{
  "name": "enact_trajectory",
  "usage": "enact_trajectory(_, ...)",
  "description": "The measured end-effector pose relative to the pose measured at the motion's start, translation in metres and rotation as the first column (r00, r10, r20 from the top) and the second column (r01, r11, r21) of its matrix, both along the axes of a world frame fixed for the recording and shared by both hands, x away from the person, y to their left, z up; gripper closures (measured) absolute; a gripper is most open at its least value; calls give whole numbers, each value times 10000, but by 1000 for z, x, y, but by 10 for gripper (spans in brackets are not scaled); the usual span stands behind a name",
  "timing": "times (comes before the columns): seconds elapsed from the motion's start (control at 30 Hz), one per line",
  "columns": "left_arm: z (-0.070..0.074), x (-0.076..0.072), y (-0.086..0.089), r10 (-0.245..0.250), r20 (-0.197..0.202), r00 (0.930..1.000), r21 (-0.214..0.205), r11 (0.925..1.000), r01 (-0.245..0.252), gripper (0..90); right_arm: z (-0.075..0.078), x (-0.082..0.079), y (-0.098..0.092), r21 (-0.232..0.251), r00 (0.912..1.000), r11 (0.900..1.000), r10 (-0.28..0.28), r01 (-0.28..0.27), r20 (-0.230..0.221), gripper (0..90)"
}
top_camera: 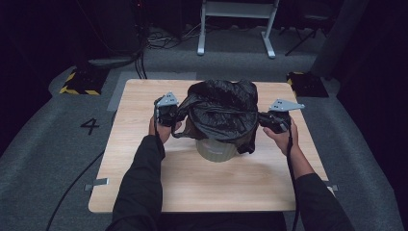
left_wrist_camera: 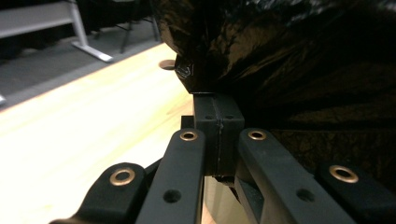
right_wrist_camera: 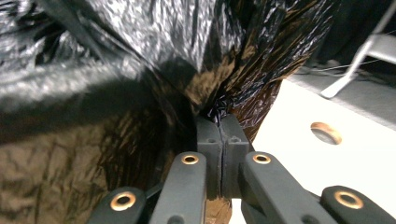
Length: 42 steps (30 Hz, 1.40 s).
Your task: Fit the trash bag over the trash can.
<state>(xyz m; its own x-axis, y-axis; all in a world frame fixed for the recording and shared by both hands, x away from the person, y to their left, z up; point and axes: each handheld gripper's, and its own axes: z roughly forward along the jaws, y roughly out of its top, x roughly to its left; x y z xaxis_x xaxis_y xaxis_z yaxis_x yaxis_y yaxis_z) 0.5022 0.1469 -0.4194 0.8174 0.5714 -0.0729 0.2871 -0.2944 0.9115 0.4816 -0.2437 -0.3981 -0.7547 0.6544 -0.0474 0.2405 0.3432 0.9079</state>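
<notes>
Both claws were pinching the black plastic bag (top_camera: 222,108). Seen from above, the left gripper (top_camera: 174,114) sat left of centre and the right gripper (top_camera: 263,120) right of centre, each at one side of the bag with the film stretched between them. In the left gripper view its jaws were pressed together with a fold of bag (left_wrist_camera: 280,51) caught at the tips, upper middle of the frame. In the right gripper view the jaws were likewise closed, a twisted tuft of the bag (right_wrist_camera: 219,105) nipped between them at centre.

The bag was draped over a small ribbed bin (top_camera: 216,149) standing mid-frame on the wooden table (top_camera: 192,183), its lower part showing below the film. The step in hand appeared to be fitting the bag over the bin, pulling the mouth down around the rim. The next move probably called for drawing both sides lower and evenly while keeping the grips firm, so the thin film neither slipped out nor tore, and the light bin did not tip.
</notes>
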Motion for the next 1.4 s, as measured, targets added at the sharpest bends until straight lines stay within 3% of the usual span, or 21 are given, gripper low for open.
enact_trajectory(0.1,-3,3,-2,-133,-103,9999,153,9998,134,900,-2,0,-3,-104,9997,9997,227,-228,-69,900)
enact_trajectory(0.2,-5,2,-4,-273,-218,9994,-59,9996,272,900,-2,-3,-5,-281,9994,9990,349,-350,-39,900)
enact_trajectory(0.4,-3,-23,-15,-1140,33,9935,398,9927,1138,900,-2,-22,-22,-356,9981,9975,620,-617,57,900)
enact_trajectory(0.47,0,-36,-18,-1367,242,9903,811,9876,1343,900,-2,-31,-28,-448,9971,9962,753,-746,125,900)
enact_trajectory(0.53,2,-45,-18,-1187,411,9921,947,9889,1144,896,-1,-40,-33,-488,9969,9959,774,-767,140,895)
enact_trajectory(0.77,19,-60,0,-631,1023,9927,373,9975,596,886,15,-60,-53,-168,9959,9996,239,-225,876,839)
enact_trajectory(0.83,23,-61,5,-152,1073,9941,289,9995,122,790,21,-64,-59,-127,9940,9999,97,-84,1089,851)
enact_trajectory(1.0,34,-66,22,838,839,9929,-516,9955,-797,295,28,-70,-66,-119,9913,9998,-127,144,1308,877)
enact_trajectory(1.07,39,-71,30,1218,998,9875,-635,9912,-1158,240,28,-70,-66,-95,9906,9998,-184,199,1353,885)
enact_trajectory(1.23,53,-81,49,1511,1291,9800,-814,9866,-1414,191,31,-71,-64,-164,9898,9992,-337,363,1387,897)
enact_trajectory(1.3,57,-85,51,1283,1421,9815,-758,9901,-1184,188,33,-71,-62,-146,9897,9992,-343,367,1387,896)
enact_trajectory(1.4,61,-90,45,1138,1764,9777,-433,9932,-1078,166,35,-71,-60,-237,9894,9992,-295,332,1424,896)
